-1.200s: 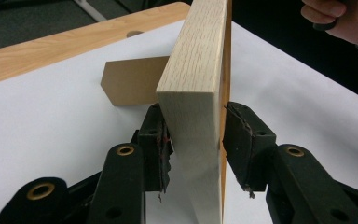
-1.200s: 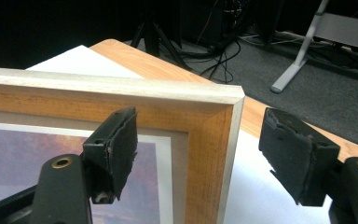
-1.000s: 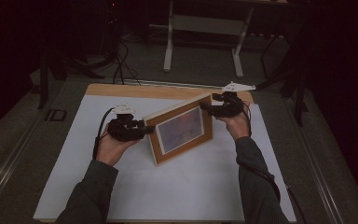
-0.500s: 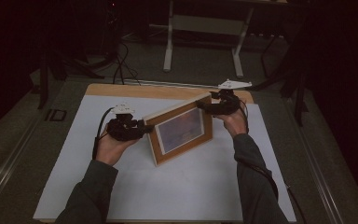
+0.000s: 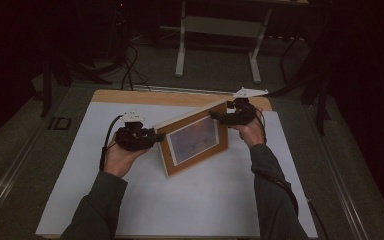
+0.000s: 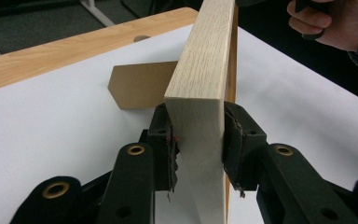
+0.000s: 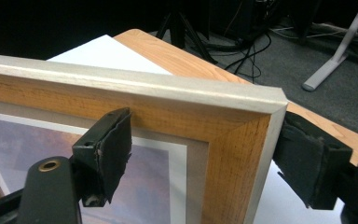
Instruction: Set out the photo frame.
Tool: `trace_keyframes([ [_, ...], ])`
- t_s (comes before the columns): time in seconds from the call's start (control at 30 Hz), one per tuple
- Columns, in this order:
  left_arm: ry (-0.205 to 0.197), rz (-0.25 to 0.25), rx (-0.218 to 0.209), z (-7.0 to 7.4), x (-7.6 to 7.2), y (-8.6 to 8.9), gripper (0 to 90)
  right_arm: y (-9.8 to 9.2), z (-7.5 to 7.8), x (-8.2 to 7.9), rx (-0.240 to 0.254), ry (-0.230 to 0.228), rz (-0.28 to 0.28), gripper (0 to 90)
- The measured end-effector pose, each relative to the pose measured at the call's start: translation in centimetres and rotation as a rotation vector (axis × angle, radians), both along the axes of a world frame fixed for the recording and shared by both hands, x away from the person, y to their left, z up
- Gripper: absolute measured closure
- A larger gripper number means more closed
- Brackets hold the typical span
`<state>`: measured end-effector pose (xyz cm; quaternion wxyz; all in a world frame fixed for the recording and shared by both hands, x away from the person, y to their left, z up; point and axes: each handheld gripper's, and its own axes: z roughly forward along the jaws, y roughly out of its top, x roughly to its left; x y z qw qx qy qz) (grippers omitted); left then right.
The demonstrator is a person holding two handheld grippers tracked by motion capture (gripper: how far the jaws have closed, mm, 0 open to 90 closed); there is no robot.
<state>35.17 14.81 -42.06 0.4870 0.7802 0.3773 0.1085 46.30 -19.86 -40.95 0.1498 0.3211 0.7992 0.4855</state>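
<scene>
Two grippers share one wooden picture frame (image 5: pixel 195 141), which stands upright and slanted on the white sheet (image 5: pixel 180 200) covering the table (image 5: pixel 130 96), propped by its brown back stand (image 6: pixel 140 85). The left gripper (image 6: pixel 198 140) has just been closing and now pinches the frame's end edge, likely to steady it, while the right gripper (image 7: pixel 200 149) straddles the upper corner, one pad on the glass; whether it presses I cannot tell

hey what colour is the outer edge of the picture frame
Pale, light-grained wood on the picture frame edge, clearest in the left gripper view; the front face is warmer orange-brown.
</scene>
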Motion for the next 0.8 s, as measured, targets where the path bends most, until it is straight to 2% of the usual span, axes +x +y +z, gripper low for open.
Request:
trace_keyframes([
  [0.2, -0.001, 0.002, 0.001, 0.0, 0.0, 0.0, 67.8, 0.0, -0.3, 0.2, 0.009, 0.02, -0.002, 22.3],
  [0.27, -0.002, 0.003, 0.0, -0.1, 0.0, -0.1, 67.7, -0.3, -0.6, 0.4, 0.031, 0.034, 0.006, 22.3],
  [0.4, -0.004, 0.004, 0.0, -0.1, 0.0, -0.1, 67.8, -0.5, -1.0, 0.5, 0.042, 0.056, 0.02, 23.3],
  [0.8, -0.003, 0.003, -0.007, -0.1, 0.1, 0.0, 68.8, -1.0, -1.2, 0.3, 0.033, 0.053, 0.018, 31.3],
])
